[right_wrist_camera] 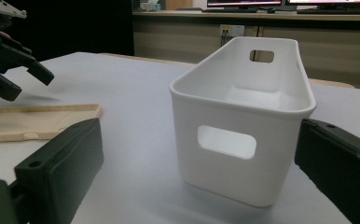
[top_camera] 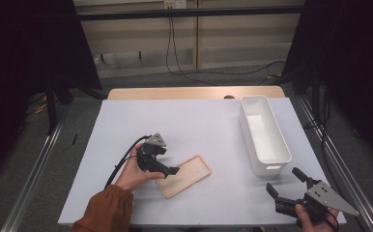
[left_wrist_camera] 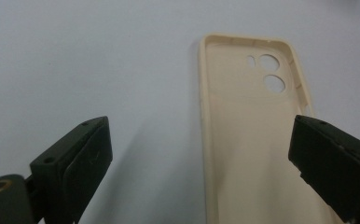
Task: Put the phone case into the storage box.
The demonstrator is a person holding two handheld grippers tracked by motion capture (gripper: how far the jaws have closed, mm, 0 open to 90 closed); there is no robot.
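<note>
A beige phone case (top_camera: 184, 175) lies inside-up on the white table cover, its camera holes (left_wrist_camera: 269, 72) at the far end. My left gripper (top_camera: 167, 167) hovers open over the case's near-left end. In the left gripper view its jaws (left_wrist_camera: 199, 135) straddle the case's left edge (left_wrist_camera: 252, 140) without touching it. My right gripper (top_camera: 283, 180) is open near the front right corner, facing the short end of a white bin (top_camera: 263, 135). From the right gripper view, the bin (right_wrist_camera: 243, 140) stands empty between the open jaws, a little ahead of them.
The white cover (top_camera: 175, 121) spans most of the wooden table (top_camera: 194, 93). In the right gripper view the phone case (right_wrist_camera: 33, 122) lies at the left, with the left gripper (right_wrist_camera: 29, 86) above it. Metal rails (top_camera: 35, 169) run along both sides of the table.
</note>
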